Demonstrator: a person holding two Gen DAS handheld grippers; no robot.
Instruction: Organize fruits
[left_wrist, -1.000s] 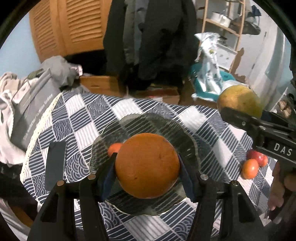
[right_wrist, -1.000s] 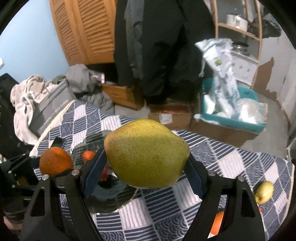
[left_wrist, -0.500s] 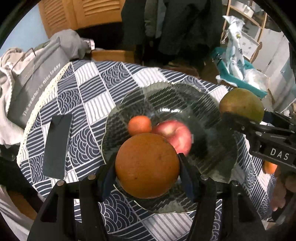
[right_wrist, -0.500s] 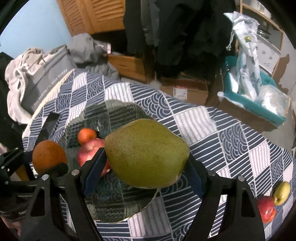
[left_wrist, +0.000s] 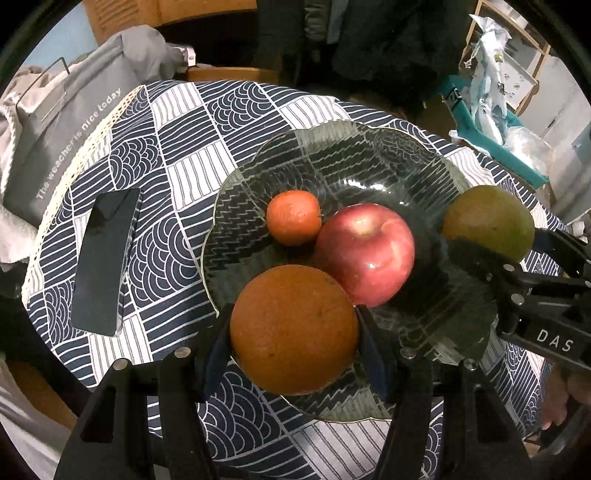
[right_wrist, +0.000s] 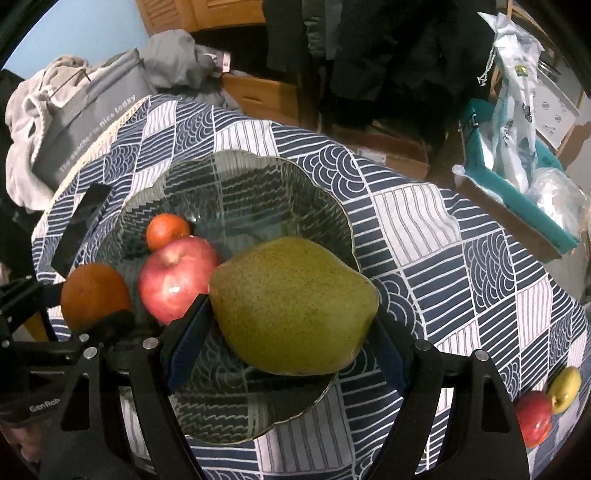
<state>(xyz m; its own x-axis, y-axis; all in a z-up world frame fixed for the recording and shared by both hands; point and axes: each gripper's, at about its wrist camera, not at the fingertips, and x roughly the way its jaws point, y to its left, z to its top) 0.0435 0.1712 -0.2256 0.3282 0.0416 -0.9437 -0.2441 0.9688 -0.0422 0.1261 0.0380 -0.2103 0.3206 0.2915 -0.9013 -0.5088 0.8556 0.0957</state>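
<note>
Left tool (left_wrist: 293, 328) clamps an orange (left_wrist: 293, 328) over the bowl's (left_wrist: 369, 147) near rim, an apple (left_wrist: 365, 253) and mandarin (left_wrist: 293, 218) already inside — right tool (right_wrist: 293, 306) grips a pear (right_wrist: 293, 306) above it, two fruits (right_wrist: 546, 404) left on the worktop (right_wrist: 443, 229).

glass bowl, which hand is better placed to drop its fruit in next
Left, probably. Its tool holds the orange over the glass bowl, beside the apple; the right's pear hangs at the rim.
</note>
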